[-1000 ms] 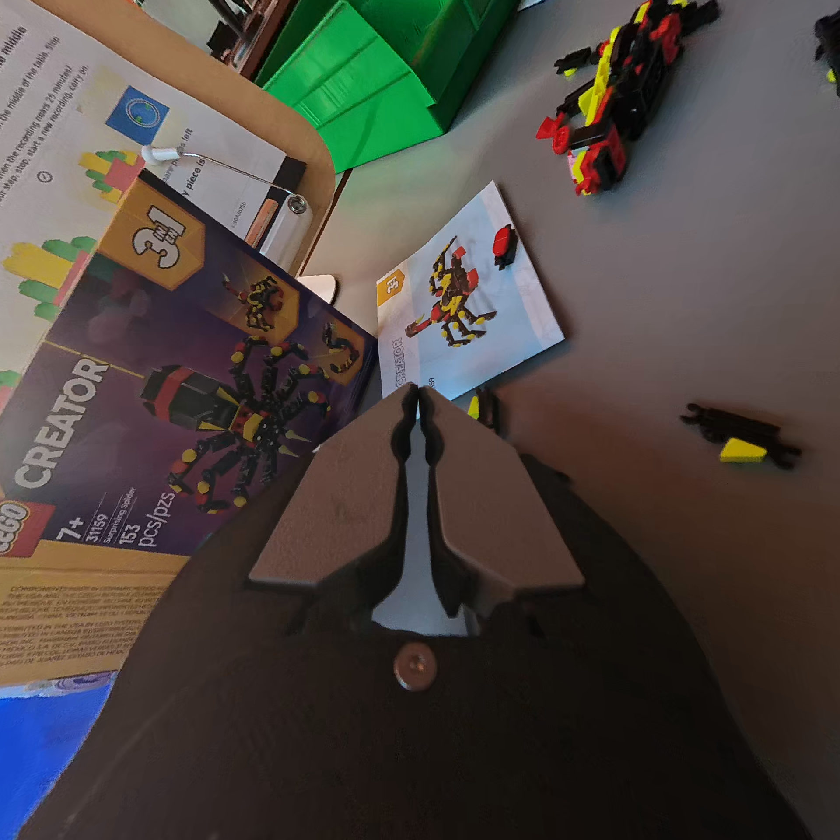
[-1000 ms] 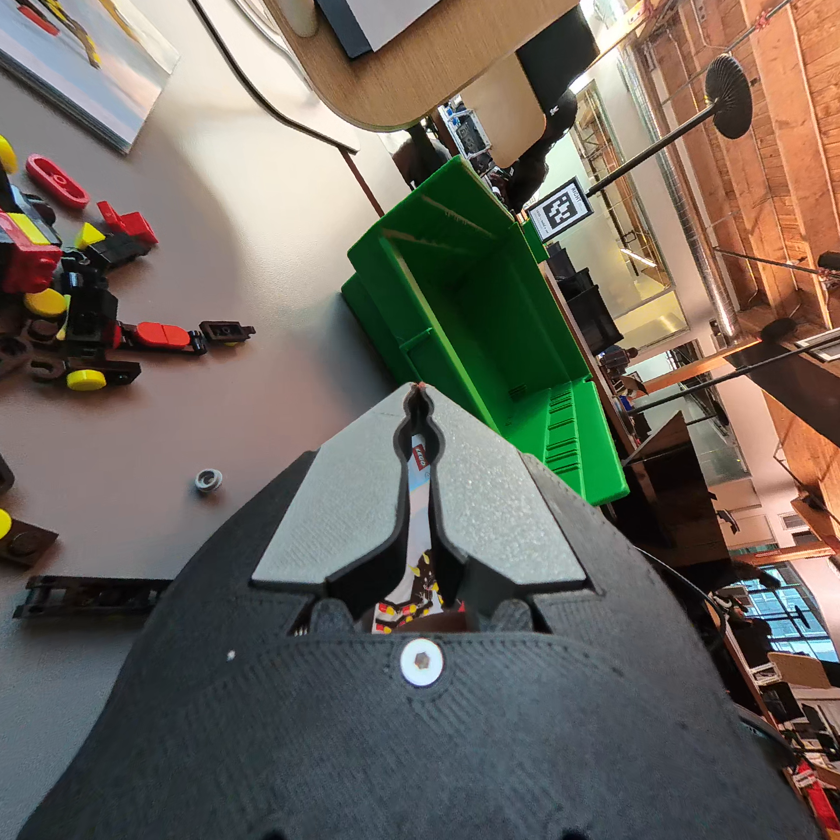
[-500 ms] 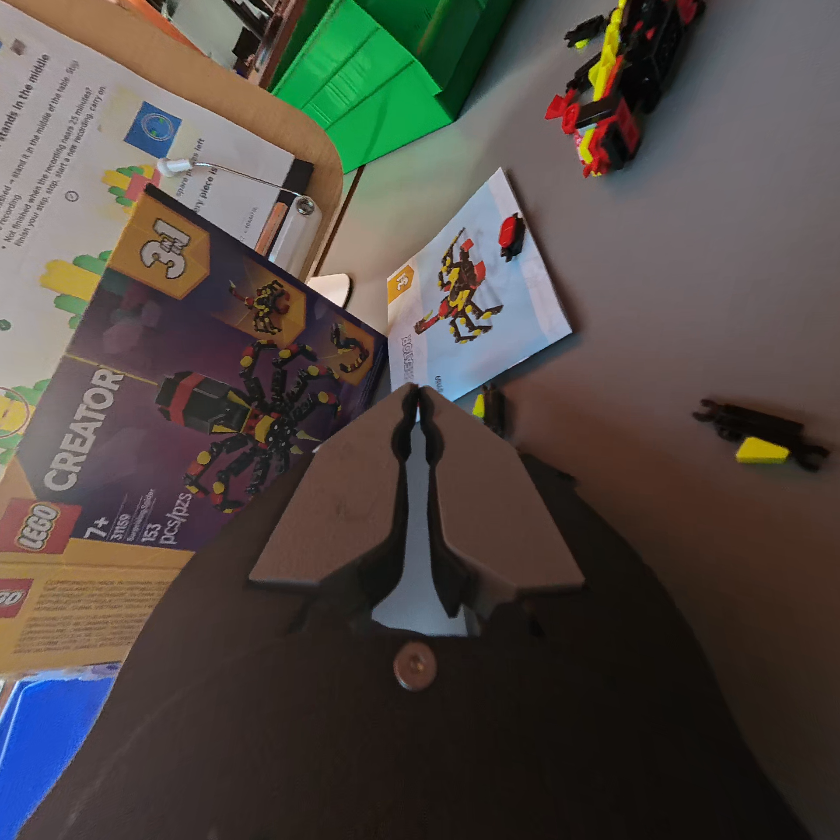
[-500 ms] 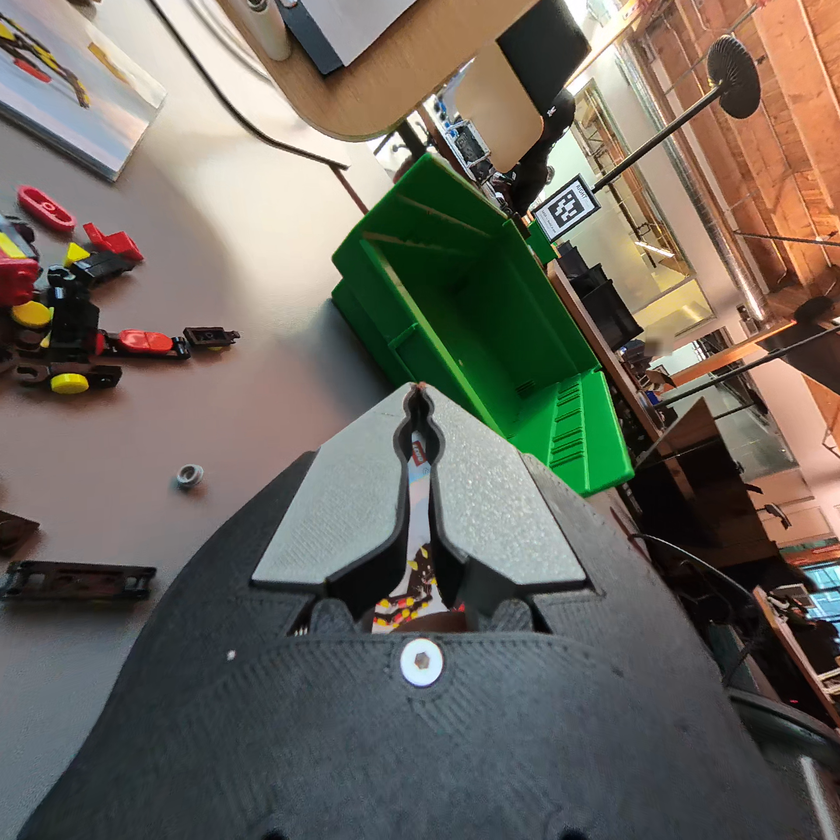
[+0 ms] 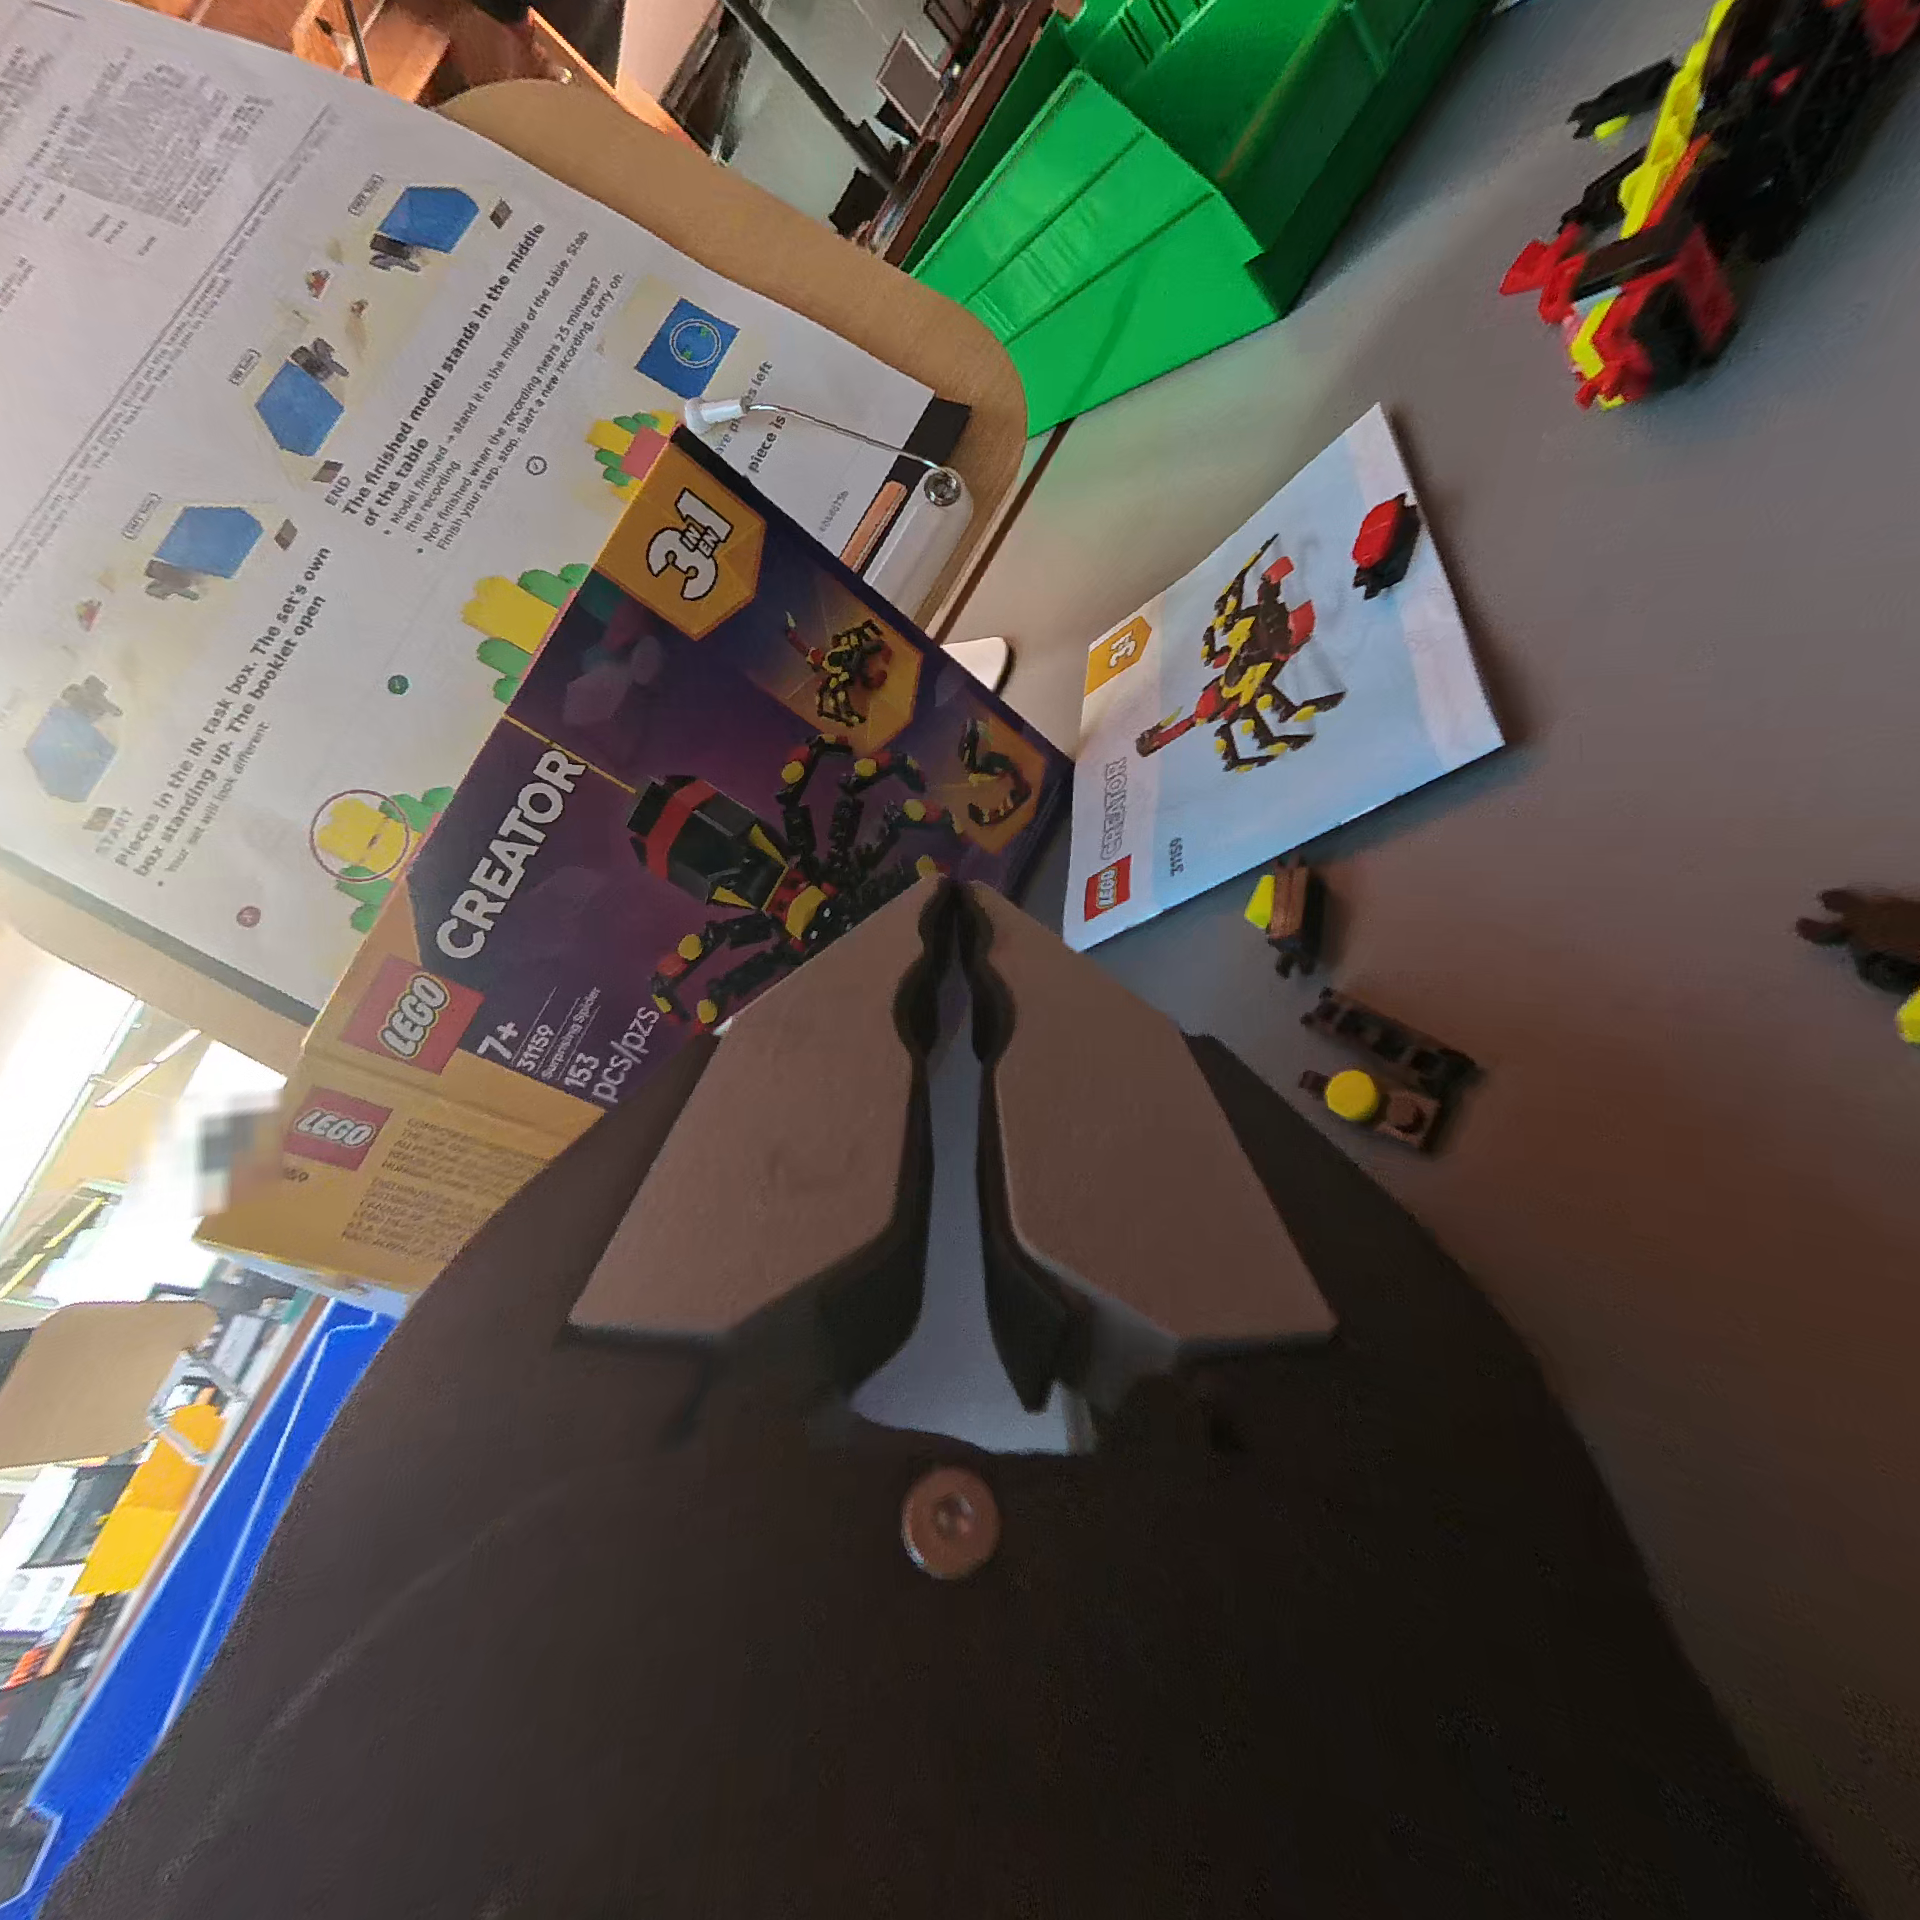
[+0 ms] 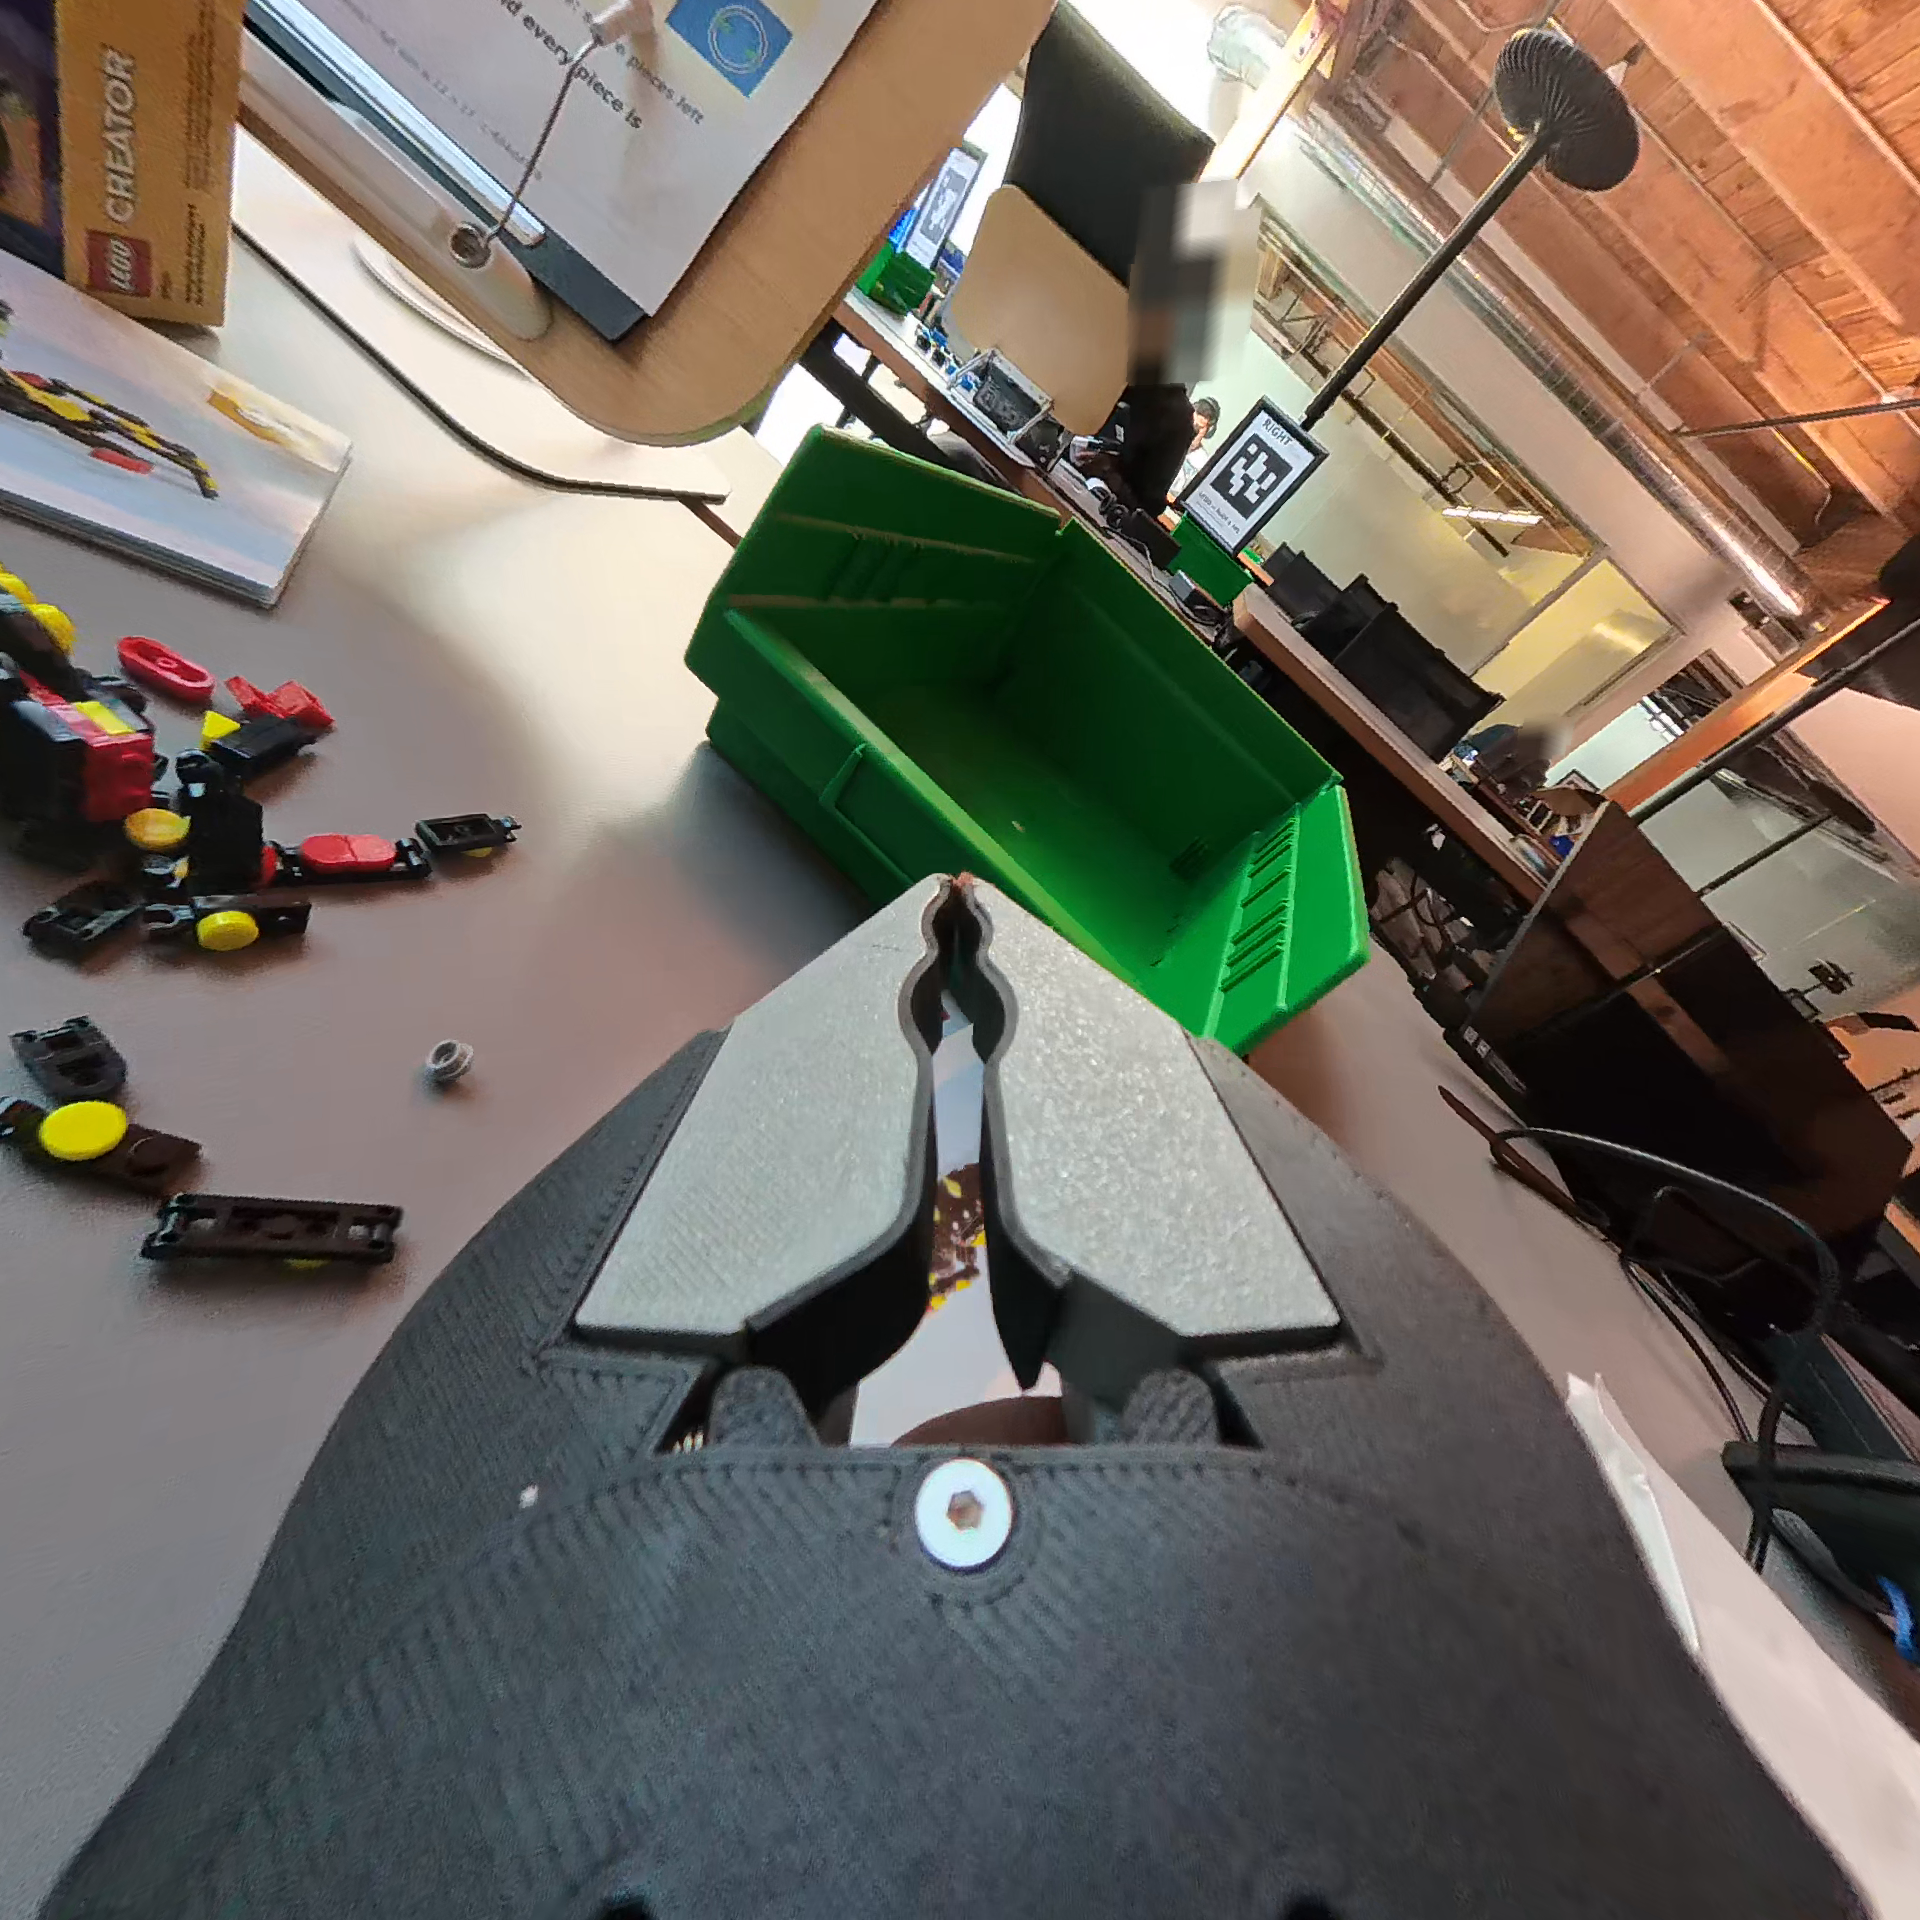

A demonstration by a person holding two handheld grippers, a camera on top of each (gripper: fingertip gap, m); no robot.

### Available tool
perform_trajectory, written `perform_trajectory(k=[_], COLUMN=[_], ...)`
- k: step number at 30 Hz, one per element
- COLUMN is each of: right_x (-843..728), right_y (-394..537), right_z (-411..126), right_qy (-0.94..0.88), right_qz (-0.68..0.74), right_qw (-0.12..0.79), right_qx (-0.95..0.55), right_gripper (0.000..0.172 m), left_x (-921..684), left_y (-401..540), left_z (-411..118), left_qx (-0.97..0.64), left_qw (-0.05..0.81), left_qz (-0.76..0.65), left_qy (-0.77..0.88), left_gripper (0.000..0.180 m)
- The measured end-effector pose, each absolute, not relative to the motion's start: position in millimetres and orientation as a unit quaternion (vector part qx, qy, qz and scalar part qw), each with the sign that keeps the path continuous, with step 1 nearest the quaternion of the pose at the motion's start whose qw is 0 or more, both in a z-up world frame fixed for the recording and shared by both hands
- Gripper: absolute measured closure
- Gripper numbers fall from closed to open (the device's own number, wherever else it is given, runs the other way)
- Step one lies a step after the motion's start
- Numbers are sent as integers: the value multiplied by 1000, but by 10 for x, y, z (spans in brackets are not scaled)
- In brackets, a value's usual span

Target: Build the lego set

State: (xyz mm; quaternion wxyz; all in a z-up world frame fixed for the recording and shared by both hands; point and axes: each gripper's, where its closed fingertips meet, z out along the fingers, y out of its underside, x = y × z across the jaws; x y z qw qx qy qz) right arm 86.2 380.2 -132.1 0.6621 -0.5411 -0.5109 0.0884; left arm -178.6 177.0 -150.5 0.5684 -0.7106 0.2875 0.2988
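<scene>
Up close in the left wrist view, the left gripper (image 5: 951,902) had its fingertips drawn together at the tip. A pale sheet showed through the slot behind them, but whether the pads pressed it could not be made out. The gripper's dark body hid the table beneath it. Just beyond the tip and to its left stood a purple toy box (image 5: 665,831), its lower corner covered by the left finger. Beyond the tip to the right lay an instruction booklet (image 5: 1288,707) with a red piece (image 5: 1387,535) on it. Small dark and yellow bricks (image 5: 1382,1081) lay to the right, one cut off at the frame edge. A green bin (image 5: 1122,239) and a red, yellow and black brick model (image 5: 1652,260), partly out of frame, sat farther off. The gripper tilted steeply, pointing down along the table.

In the right wrist view, the right gripper (image 6: 956,888) was also closed at the tip, with something thin and reddish pinched there and printed paper showing in the slot. What it was stayed unclear. The open green bin (image 6: 1039,748) lay just ahead to the right. Loose bricks (image 6: 208,831) and a small grey stud (image 6: 449,1060) lay to the left, apart from it. The gripper leaned low over the table (image 6: 520,644).
</scene>
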Motion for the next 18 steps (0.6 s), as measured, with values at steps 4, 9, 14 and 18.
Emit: perform_trajectory(k=[4, 9, 14, 18], right_x=[845, 856, 907, 973], right_y=[3639, 3539, 3601, 3667], right_z=[-1317, -1295, -1239, -1179], right_qy=[-520, -527, -509, -484], right_qz=[93, 82, 97, 122], right_qw=[664, 674, 684, 689], right_qx=[-529, -512, -514, -525], right_gripper=[172, 172, 172, 172], left_x=[-1770, -1711, -1652, -1610], left_y=[1756, 1783, 1819, 1838], left_z=[-1478, -1520, -1580, -1572], left_qx=[-692, -671, -658, -652], left_qw=[556, 531, 513, 515], left_qz=[347, 393, 414, 416], left_qy=[304, 337, 364, 371], left_gripper=[180, 180, 180, 180])
